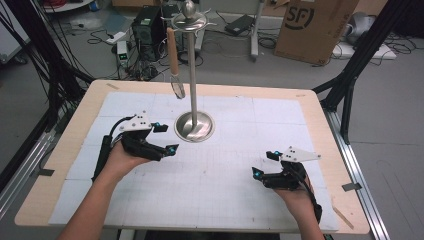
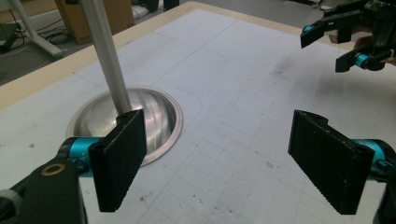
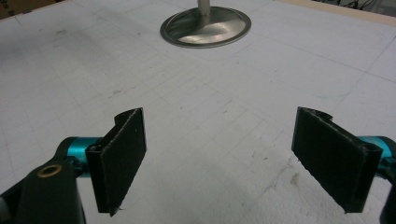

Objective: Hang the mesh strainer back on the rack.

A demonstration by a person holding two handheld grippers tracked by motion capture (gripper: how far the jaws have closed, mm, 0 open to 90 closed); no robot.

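White gridded mat (image 1: pixel 210 175) covers the wooden table, a tall steel stand with a round dished base (image 1: pixel 194 126) at centre frame. Left gripper (image 1: pixel 165 139) sits left of the base, jaws spread, empty; right gripper (image 1: pixel 265 165), lower right, likewise gapes on nothing.

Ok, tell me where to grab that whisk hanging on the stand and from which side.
Grip the whisk on its straight wooden handle, around the middle. It hangs upright from the stand's top, left of the pole, so the left gripper should probably come in level from the near-left, avoiding the pole.
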